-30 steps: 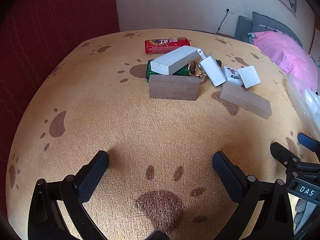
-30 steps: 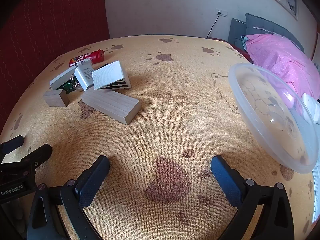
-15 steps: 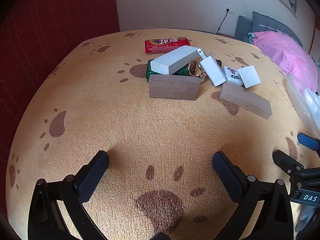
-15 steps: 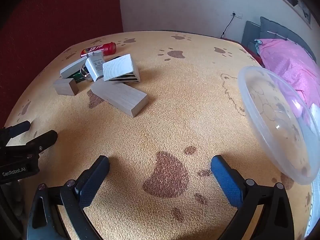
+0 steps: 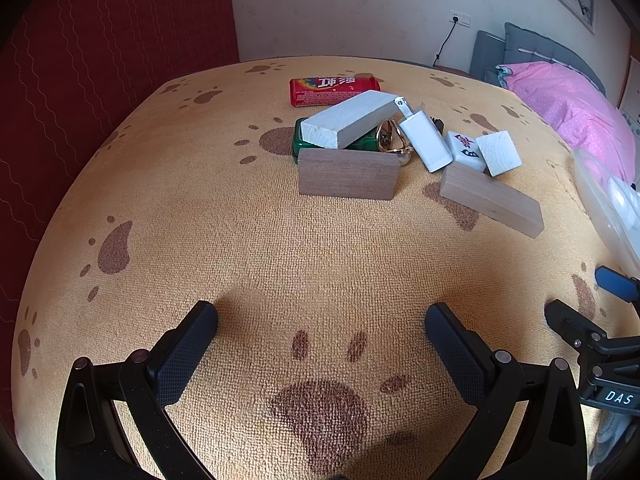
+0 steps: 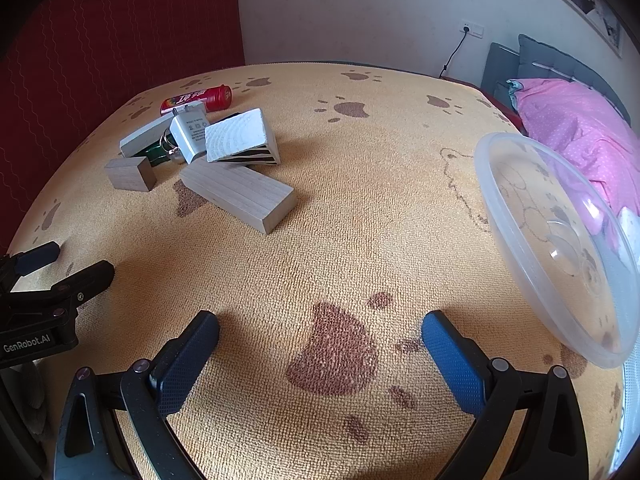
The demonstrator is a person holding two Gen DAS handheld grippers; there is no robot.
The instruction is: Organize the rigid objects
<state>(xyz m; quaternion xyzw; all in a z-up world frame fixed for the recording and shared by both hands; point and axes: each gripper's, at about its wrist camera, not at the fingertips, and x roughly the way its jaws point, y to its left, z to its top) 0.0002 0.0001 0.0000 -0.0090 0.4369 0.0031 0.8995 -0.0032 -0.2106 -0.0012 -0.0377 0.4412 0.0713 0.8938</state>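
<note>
Both grippers hover low over a yellow carpet (image 5: 240, 220) with brown paw prints, and neither one holds anything. The left gripper (image 5: 321, 322) has its jaws spread wide, with only bare carpet between the two dark pads. The right gripper (image 6: 320, 330) is also wide apart, its blue-tinted pads empty over a big paw print.

The objects to organize lie in one heap, well ahead of the left gripper and slightly to its right. Nearest to it stands a dark wooden block (image 5: 348, 179) on its long edge. Just behind it a pale wooden block (image 5: 352, 119) leans across a green tin (image 5: 301, 140), and a red tin (image 5: 334, 90) lies further back. Beside the pale block there is a gold metal ring (image 5: 394, 142), touching a white charger plug (image 5: 424, 142). To the right of the plug are a mahjong tile (image 5: 464, 150) and a small white block (image 5: 498, 153), and a long light wooden block (image 5: 490, 200) lies in front of them.

From the right wrist view, the same heap is far ahead and to the left of the right gripper, and the long light block (image 6: 238, 194) is the closest piece. A clear plastic bowl (image 6: 552, 240) is on the right side of this gripper, nearer than the heap; it seems to be tilted on its edge, but the lens bends the view and I cannot be sure.
</note>
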